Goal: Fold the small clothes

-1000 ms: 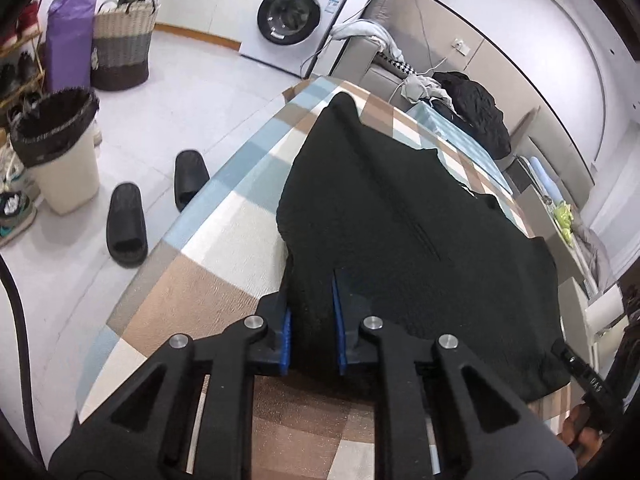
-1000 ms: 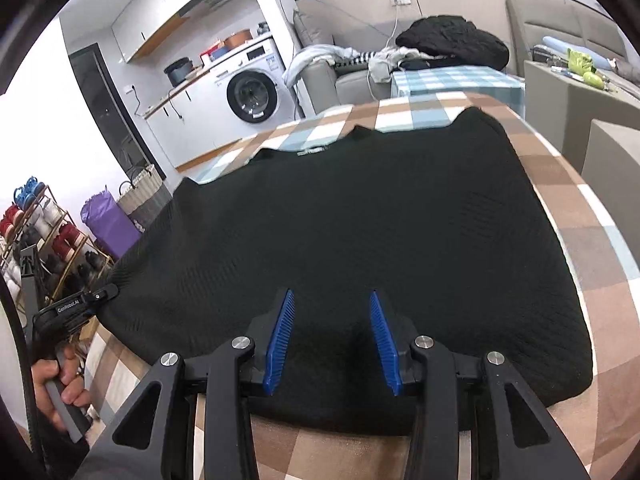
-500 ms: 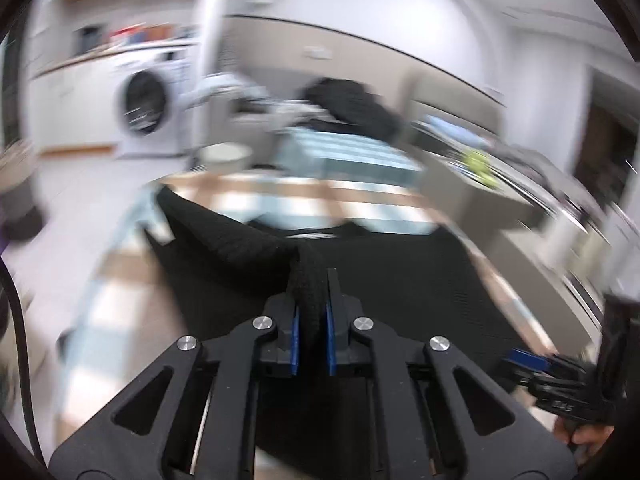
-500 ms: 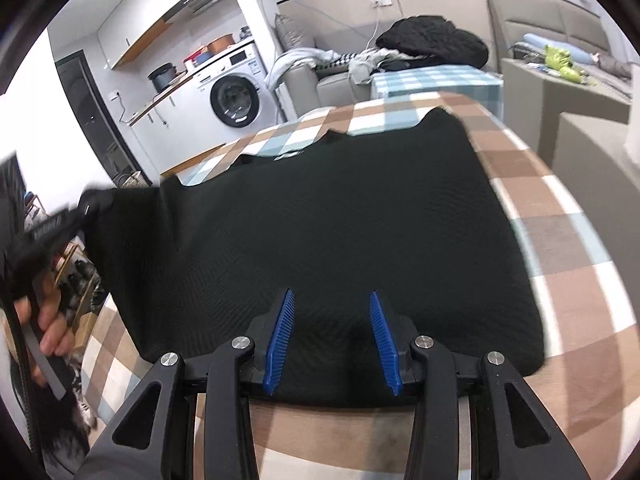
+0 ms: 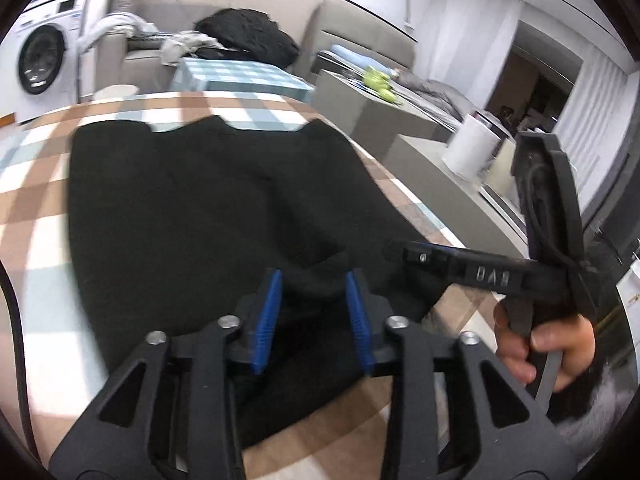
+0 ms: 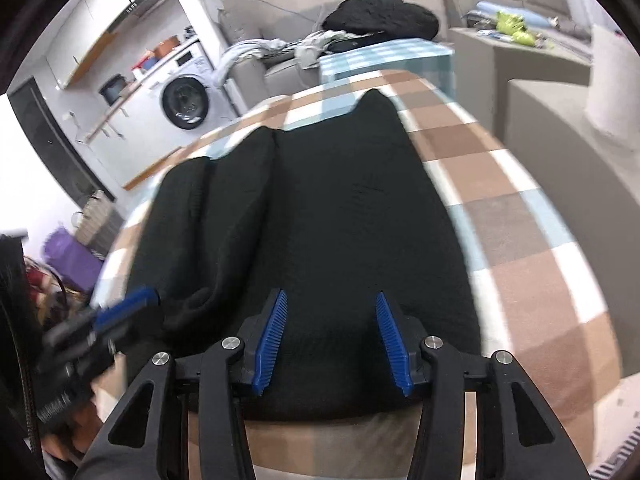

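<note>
1 black garment (image 5: 192,208), 2 grippers.

Both wrist views close, facing garment (image 5: 208,208)

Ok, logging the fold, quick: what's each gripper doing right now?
Left gripper: jaws just opened, garment fold lying loose between them, not gripped.
Right gripper: open above the garment, holding nothing.

Black grippers (image 5: 314,320), blue ribbed pads (image 6: 272,340), seemingly.
</note>
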The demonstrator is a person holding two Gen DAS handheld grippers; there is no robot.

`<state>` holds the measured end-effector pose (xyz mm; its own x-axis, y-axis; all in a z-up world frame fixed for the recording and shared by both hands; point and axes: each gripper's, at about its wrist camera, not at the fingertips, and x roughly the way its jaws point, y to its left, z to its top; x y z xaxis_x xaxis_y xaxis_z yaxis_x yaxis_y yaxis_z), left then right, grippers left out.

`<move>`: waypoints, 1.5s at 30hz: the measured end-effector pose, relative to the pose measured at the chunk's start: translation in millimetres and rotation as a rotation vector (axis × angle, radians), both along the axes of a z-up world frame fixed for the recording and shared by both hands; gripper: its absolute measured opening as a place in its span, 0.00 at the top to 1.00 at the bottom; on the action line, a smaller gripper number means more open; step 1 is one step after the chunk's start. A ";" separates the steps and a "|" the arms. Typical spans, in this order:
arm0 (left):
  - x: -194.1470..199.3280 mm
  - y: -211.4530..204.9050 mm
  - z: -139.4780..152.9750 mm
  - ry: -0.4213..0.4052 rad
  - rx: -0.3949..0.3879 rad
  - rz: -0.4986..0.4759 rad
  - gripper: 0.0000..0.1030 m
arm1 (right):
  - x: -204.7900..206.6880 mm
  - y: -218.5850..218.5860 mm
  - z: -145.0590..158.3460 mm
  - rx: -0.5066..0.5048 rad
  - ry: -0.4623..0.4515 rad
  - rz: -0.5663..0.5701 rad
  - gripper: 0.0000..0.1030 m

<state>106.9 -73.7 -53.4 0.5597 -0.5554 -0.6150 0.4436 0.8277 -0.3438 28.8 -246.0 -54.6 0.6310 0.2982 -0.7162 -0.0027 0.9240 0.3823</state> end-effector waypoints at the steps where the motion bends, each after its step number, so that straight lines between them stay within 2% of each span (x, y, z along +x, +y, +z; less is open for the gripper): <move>1: -1.8 13.1 3.0 -0.005 -0.008 0.027 0.59 | 3.5 3.4 -1.0 0.031 0.002 0.021 0.54; 3: -5.3 36.2 5.7 -0.012 -0.019 0.088 0.54 | 13.2 11.9 -3.3 0.116 0.007 0.072 0.54; 6: -8.6 72.1 7.5 -0.015 -0.021 0.173 0.54 | 28.9 19.3 -4.9 0.204 0.019 0.098 0.54; 9: -7.6 108.0 9.0 -0.002 -0.032 0.237 0.54 | 41.3 30.5 -5.1 0.238 0.026 0.127 0.54; 11: -8.6 121.3 7.5 0.009 -0.041 0.267 0.54 | 48.1 38.5 -12.1 0.217 0.056 0.130 0.54; 13: -9.2 129.3 3.9 0.005 -0.041 0.282 0.54 | 55.1 46.1 -23.5 0.153 0.105 0.110 0.68; 14: -7.5 131.2 2.2 0.003 -0.037 0.290 0.54 | 54.7 47.9 -25.8 0.123 0.107 0.111 0.84; 15: -6.1 133.4 0.3 0.009 -0.027 0.300 0.54 | 50.9 52.0 -22.4 0.081 0.084 0.120 0.91; 16: -4.6 135.5 -1.6 0.018 -0.027 0.307 0.54 | 48.0 54.2 -17.5 0.069 0.069 0.134 0.93; 18: -2.0 141.5 -4.4 0.028 -0.041 0.314 0.54 | 35.7 52.0 1.4 0.128 0.021 0.188 0.95; 21: 2.8 137.3 -2.7 0.018 -0.039 0.321 0.54 | 11.9 43.5 36.0 0.241 -0.042 0.233 0.95; 23: 2.1 135.8 -0.7 0.007 -0.045 0.317 0.54 | -0.5 31.0 39.4 0.261 -0.026 0.209 0.95; 26: 4.8 128.5 -5.2 0.015 -0.045 0.300 0.54 | -1.4 22.3 10.7 0.101 0.070 0.132 0.95; 27: 4.9 124.4 -6.5 0.023 -0.039 0.295 0.54 | 2.5 20.4 -8.3 0.043 0.141 0.113 0.94; 29: 6.8 116.9 -12.1 0.043 -0.024 0.277 0.54 | 6.8 16.5 -23.3 0.014 0.177 0.108 0.93; 31: 5.6 110.6 -15.3 0.049 -0.007 0.262 0.54 | 1.1 12.9 -14.4 0.019 0.138 0.090 0.80; 32: 5.2 108.9 -16.6 0.050 -0.002 0.257 0.54 | -0.9 12.5 -7.8 0.001 0.108 0.078 0.67; 33: 5.3 107.6 -17.9 0.052 -0.003 0.251 0.54 | -5.2 12.2 2.0 -0.007 0.061 0.063 0.62; 34: 5.8 106.6 -19.2 0.056 -0.006 0.246 0.54 | -6.8 13.7 10.4 -0.004 0.024 0.060 0.61; 38: 6.9 104.0 -21.7 0.063 -0.002 0.240 0.54 | 15.5 36.3 20.7 0.054 -0.010 0.127 0.62; 40: 6.8 104.4 -22.1 0.064 0.002 0.241 0.54 | 43.1 55.7 17.1 0.066 0.032 0.170 0.61; 43: 6.4 107.2 -21.1 0.062 0.007 0.250 0.54 | 81.8 84.1 -4.1 0.084 0.116 0.205 0.62; 44: 6.6 108.8 -21.1 0.063 0.006 0.254 0.54 | 95.8 87.0 -8.4 0.083 0.135 0.218 0.63; 45: 6.3 110.2 -20.6 0.064 0.003 0.257 0.54 | 104.5 95.7 -12.5 0.070 0.145 0.232 0.69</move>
<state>113.2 36.4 -73.9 0.6419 -0.3983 -0.6552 0.1966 0.9114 -0.3615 133.2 -150.3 -67.2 0.4329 0.4746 -0.7663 -0.1517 0.8764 0.4571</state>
